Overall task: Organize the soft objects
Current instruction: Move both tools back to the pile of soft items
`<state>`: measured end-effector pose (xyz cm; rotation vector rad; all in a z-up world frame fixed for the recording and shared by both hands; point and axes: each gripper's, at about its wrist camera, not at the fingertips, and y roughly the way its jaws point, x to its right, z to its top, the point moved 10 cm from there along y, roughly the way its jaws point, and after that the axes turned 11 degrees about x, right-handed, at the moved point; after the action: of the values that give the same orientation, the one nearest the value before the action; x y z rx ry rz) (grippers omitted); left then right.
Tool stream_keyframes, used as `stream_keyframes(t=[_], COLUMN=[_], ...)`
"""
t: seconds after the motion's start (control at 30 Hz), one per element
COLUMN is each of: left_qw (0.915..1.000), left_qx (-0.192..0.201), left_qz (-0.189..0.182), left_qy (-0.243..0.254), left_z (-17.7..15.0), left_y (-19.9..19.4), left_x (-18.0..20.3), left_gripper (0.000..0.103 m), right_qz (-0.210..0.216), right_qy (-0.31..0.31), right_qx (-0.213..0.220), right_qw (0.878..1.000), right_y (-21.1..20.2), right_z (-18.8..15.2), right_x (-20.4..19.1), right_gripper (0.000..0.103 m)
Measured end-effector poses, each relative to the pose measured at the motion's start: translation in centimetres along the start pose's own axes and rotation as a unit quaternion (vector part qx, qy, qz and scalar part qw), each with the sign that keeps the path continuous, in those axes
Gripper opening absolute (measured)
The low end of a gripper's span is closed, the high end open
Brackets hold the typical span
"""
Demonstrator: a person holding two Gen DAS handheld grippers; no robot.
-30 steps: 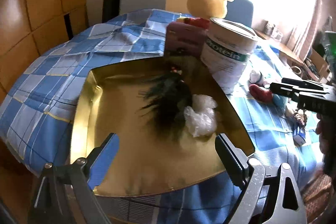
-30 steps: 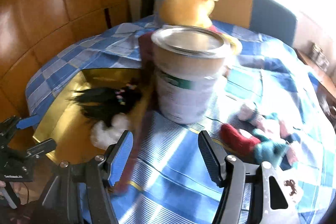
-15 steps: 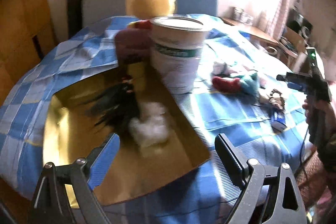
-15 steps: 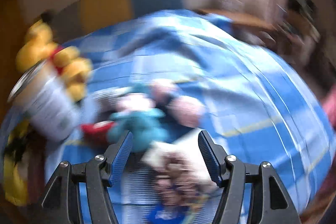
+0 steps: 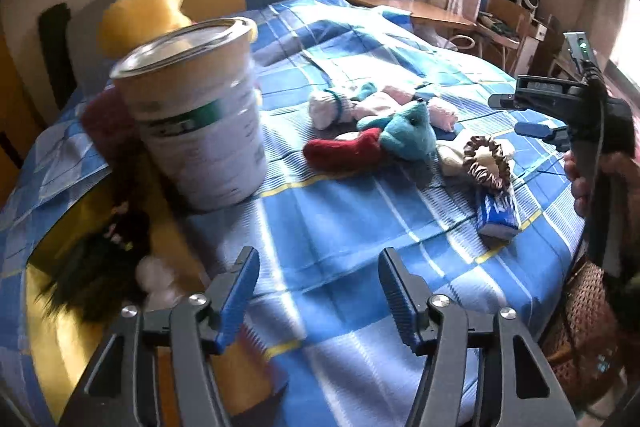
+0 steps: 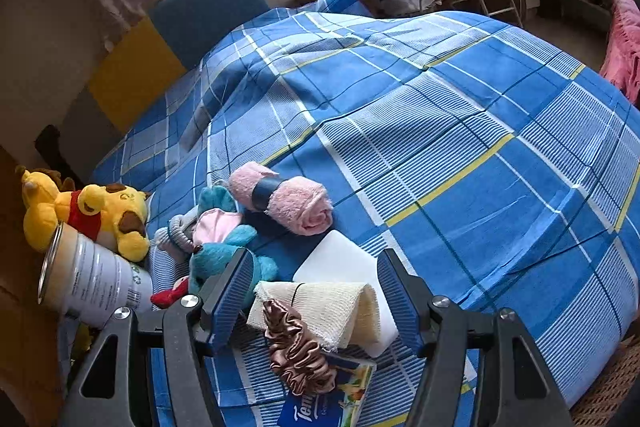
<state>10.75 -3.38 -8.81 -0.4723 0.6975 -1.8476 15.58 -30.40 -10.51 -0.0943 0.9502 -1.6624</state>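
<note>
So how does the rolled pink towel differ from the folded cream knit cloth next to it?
The rolled pink towel is a tight cylinder with a dark band around its middle; the folded cream knit cloth is bent over in a flat fold, with only a thin dark line across it. The towel looks fluffy, the cloth open-weave. A brown satin scrunchie rests on the cloth; nothing rests on the towel. Both lie on the blue checked bedspread.

Right gripper [image 6: 316,291] jaws apart, nothing held. Cream cloth [image 6: 320,307] and brown scrunchie [image 6: 298,351] between fingers. Pink towel roll [image 6: 284,199] beyond fingertips.
</note>
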Motion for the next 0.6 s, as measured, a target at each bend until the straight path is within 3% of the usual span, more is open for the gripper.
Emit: stream_keyframes(t=[0.07,0.17,0.3,0.4,0.6], left_qw=[1.0000,0.9998,0.9991,0.9985,0.9970], left_qx=[-0.009,-0.016,-0.015,-0.019,-0.032], left_qz=[-0.004,-0.014,-0.034,-0.036,-0.070], left_qy=[-0.001,0.004,0.021,0.035,0.005], left_z=[0.5,1.8,3.3,4.0,4.4], left_y=[1.0,3.2,5.6,7.4,9.8], left_x=[0.2,1.1,2.9,4.1,5.9], left_gripper=[0.049,0.045,0.045,0.052,0.053], right_qz=[0.004,0.011,0.017,0.023,0.031], right_qy=[0.003,0.011,0.021,0.033,0.052], right_qx=[-0.001,-0.003,-0.006,-0.010,-0.010], right_qw=[1.000,1.000,1.000,0.999,0.998], right_y=[0.0,0.0,0.0,0.1,0.2], right_z=[0.0,0.1,0.1,0.2,0.4], right_x=[-0.1,-0.1,0.0,0.1,0.5], right_gripper=[0.065,0.065,0.065,0.065,0.065])
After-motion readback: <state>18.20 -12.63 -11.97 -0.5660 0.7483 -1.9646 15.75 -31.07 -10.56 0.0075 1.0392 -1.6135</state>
